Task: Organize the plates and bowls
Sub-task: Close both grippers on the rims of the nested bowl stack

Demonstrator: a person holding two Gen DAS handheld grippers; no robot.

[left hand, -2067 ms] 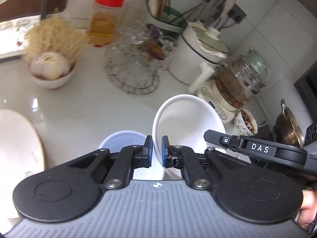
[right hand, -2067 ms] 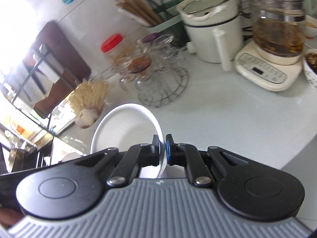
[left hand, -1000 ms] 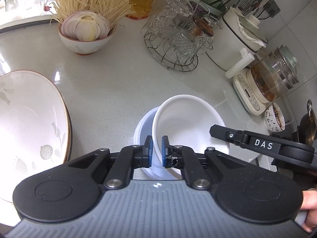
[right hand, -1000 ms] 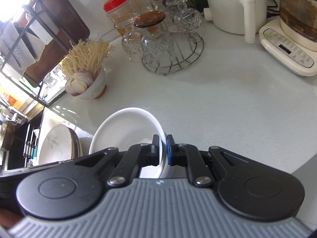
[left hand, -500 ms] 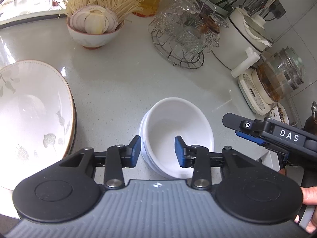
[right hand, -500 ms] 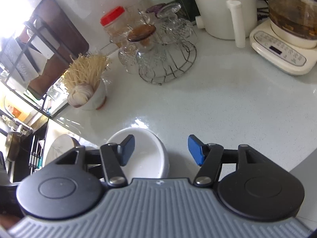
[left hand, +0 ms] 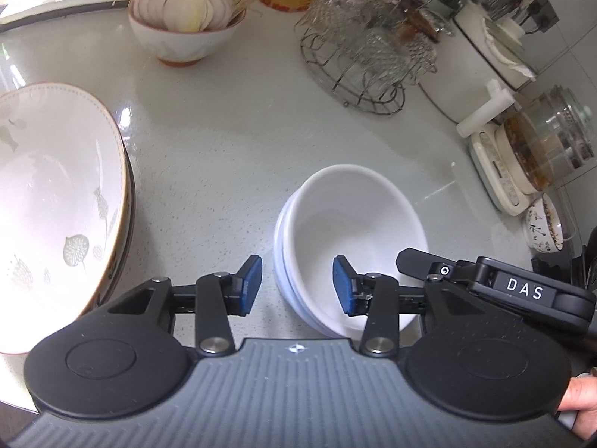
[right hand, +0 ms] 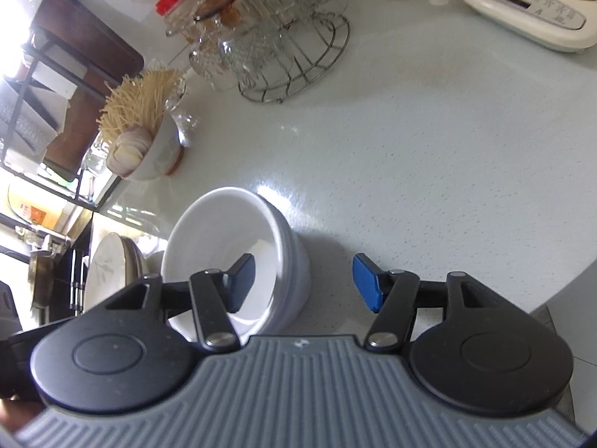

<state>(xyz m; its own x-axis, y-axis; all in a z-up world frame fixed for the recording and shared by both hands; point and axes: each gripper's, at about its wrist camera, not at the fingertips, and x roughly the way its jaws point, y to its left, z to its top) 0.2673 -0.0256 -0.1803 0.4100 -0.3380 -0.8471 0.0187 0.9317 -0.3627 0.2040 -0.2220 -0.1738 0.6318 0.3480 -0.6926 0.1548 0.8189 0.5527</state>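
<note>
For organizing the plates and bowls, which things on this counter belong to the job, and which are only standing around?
Belong to the job:
stacked white bowls
patterned plates

Just standing around:
bowl of onion and noodles
wire rack of glasses
red-lidded jar
glass kettle

It was a home kitchen: a pale speckled countertop (left hand: 224, 156) carried a wire rack of upturned glasses (left hand: 369, 56), a bowl of garlic and dry noodles (left hand: 186, 18), a white electric cooker (left hand: 481, 52), a glass kettle (left hand: 541, 142) and stacked crockery.
</note>
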